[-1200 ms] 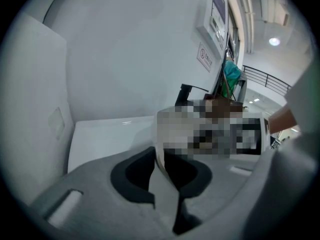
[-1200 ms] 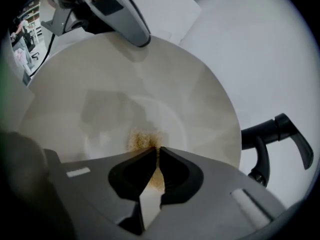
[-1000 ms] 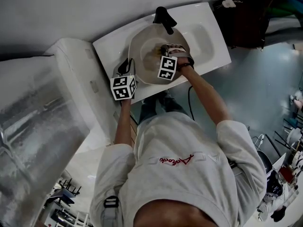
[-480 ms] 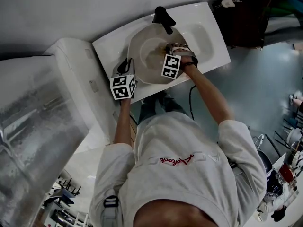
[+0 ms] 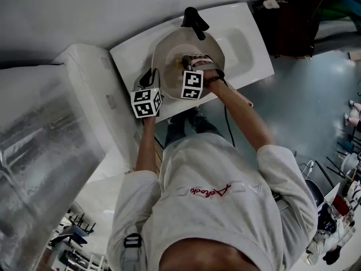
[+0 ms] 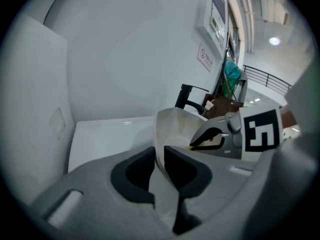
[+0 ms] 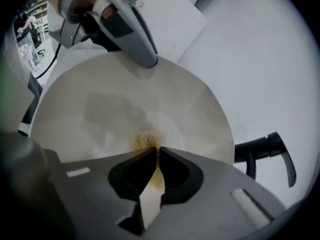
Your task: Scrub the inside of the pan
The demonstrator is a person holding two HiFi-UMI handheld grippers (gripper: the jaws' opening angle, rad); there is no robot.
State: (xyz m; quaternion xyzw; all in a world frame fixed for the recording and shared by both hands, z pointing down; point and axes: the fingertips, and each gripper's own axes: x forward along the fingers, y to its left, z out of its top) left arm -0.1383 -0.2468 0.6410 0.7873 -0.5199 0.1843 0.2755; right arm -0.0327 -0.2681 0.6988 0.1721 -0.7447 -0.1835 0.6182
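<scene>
Scrubbing inside the pan point(image 7: 100, 109), the right hand-held gripper point(image 7: 156, 154) pinches a yellowish pad point(image 7: 144, 140). Left hand-held gripper point(image 6: 159, 154) clamps the rim point(image 6: 156, 131); a firm hold helps.

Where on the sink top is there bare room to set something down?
Best is the bare sink top right of the pan, out to its edge. A narrower bare strip lies left of the pan, beside the left gripper. Crowded: the pan's inside, with the right gripper and its scrub pad, and the faucet behind it.
</scene>
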